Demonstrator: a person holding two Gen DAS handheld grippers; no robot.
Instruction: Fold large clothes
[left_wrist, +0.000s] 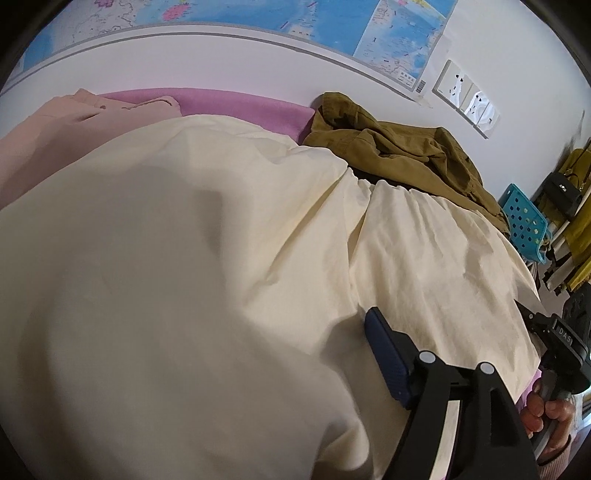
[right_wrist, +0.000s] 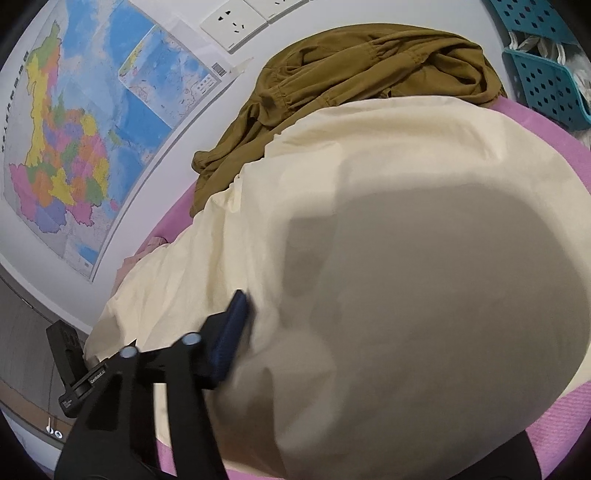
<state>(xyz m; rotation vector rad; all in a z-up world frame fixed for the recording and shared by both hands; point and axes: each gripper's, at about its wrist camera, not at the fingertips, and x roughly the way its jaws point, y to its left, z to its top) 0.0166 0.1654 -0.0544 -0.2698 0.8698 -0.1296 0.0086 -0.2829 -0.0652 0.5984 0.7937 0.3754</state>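
A large cream garment (left_wrist: 184, 280) lies spread over a pink mat (left_wrist: 243, 107) and fills most of both views (right_wrist: 424, 295). In the left wrist view one blue-padded finger (left_wrist: 384, 362) of my left gripper shows; the cloth drapes over the other, so the jaws look shut on a fold of the garment. In the right wrist view one blue finger (right_wrist: 229, 339) of my right gripper shows, the other hidden under a raised cream fold that it seems to hold. The right gripper's body (left_wrist: 565, 339) shows at the left view's right edge.
An olive-brown garment (left_wrist: 399, 155) lies crumpled at the mat's far end by the wall, also in the right wrist view (right_wrist: 354, 77). A pale pink garment (left_wrist: 55, 129) lies far left. A teal perforated basket (left_wrist: 524, 225) stands beyond. A map (right_wrist: 92, 129) and sockets (right_wrist: 236, 26) are on the wall.
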